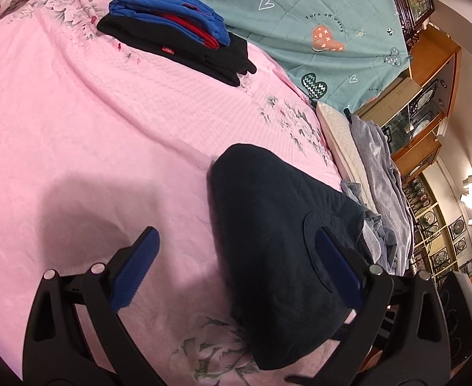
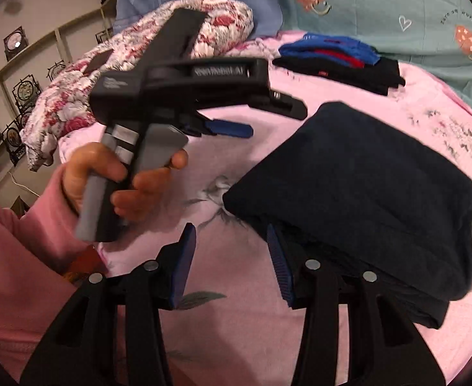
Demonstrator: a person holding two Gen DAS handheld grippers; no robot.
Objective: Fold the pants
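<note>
Underneath, a pink bedspread (image 1: 91, 135) carries folded dark pants (image 2: 358, 177); both tongs gape empty.

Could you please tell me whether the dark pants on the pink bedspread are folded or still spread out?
Folded. The dark pants lie as a compact, thick bundle with stacked layers showing at the near edge, on the pink bedspread.

Counting on the pink bedspread (image 1: 75, 128): one folded dark pants (image 1: 278, 241) near the right edge; one stack of two folded garments (image 1: 178, 35), blue on black, toward the far edge; two grippers, left gripper (image 1: 236, 267) and right gripper (image 2: 232, 263).
</note>
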